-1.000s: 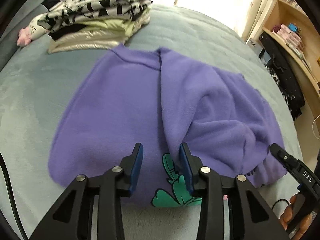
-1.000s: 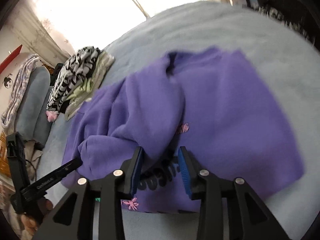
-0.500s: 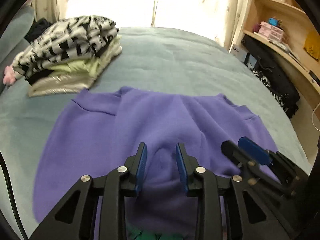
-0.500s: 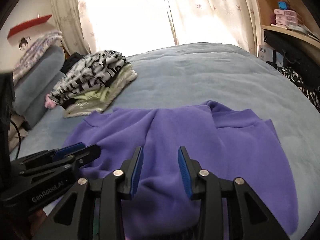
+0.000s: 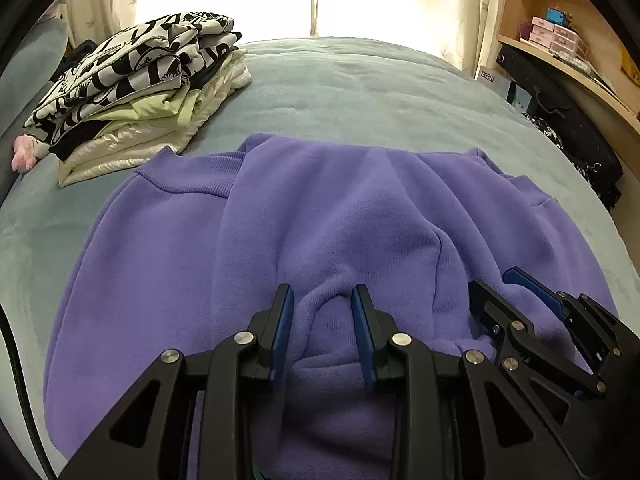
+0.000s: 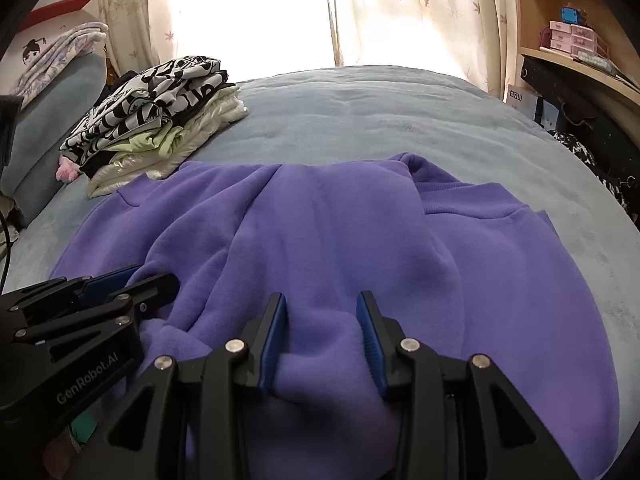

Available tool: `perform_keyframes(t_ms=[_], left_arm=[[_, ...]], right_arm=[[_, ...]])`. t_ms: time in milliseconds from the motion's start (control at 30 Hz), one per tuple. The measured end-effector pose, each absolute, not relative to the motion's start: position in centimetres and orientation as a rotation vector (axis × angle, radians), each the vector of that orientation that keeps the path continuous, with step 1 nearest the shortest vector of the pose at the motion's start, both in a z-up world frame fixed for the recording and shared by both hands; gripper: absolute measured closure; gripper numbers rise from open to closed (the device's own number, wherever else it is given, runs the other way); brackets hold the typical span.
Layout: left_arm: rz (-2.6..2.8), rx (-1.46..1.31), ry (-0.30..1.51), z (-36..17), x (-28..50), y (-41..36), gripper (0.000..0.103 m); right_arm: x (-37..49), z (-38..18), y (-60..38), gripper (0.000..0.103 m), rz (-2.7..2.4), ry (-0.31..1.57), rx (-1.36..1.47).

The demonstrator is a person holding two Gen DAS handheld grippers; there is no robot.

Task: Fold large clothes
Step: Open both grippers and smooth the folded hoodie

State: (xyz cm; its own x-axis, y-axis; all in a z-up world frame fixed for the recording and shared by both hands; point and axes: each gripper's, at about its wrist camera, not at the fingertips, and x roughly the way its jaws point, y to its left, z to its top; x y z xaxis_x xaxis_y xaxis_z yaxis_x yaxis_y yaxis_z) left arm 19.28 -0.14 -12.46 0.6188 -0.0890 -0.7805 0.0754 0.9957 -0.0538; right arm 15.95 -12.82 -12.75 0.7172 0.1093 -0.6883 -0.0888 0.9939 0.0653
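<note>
A purple sweatshirt (image 5: 304,216) lies on the grey-blue bed (image 5: 360,92), collar toward the window, with both sleeves folded over its middle. It also shows in the right wrist view (image 6: 340,232). My left gripper (image 5: 323,312) is open, its blue pads on either side of a bunched sleeve end near the hem. My right gripper (image 6: 322,320) is open just to its right, over the other sleeve's end. Each gripper shows in the other's view: the right (image 5: 516,304) and the left (image 6: 116,292).
A stack of folded clothes (image 5: 144,92) sits at the bed's far left, a black-and-white patterned garment on top. A wooden shelf (image 5: 568,40) with pink boxes and dark bags (image 5: 576,136) stand right of the bed. Curtains (image 6: 400,12) hang behind.
Both grippers have swung from the sides to the hem end, side by side. The sleeves now lie folded over the chest, hiding the print. The view tilted up toward the window.
</note>
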Motion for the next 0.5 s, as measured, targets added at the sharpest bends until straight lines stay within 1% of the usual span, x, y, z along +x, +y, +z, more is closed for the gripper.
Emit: perform_keyframes(t_ms=[133, 200, 267, 433, 500], left_arm=[[-0.095, -0.038, 0.901, -12.2, 19.1, 0.0, 0.072], [-0.105, -0.063, 0.902, -12.1, 19.0, 0.1, 0.067], [-0.124, -0.096, 0.907, -11.9, 18.8, 0.3, 0.053], [-0.115, -0.133, 0.925, -10.9, 17.8, 0.8, 0.042], [-0.116, -0.157, 0.929, -10.3, 17.1, 1.2, 0.04]], right_arm=[[15.8, -12.8, -12.8, 0.064, 0.113, 0.752, 0.033], [15.7, -12.8, -13.1, 0.064, 0.121, 0.748, 0.054], [15.6, -12.8, -13.3, 0.064, 0.128, 0.747, 0.064], [15.3, -12.3, -13.6, 0.063, 0.131, 0.765, 0.097], [15.1, -11.8, -13.5, 0.064, 0.117, 0.788, 0.098]])
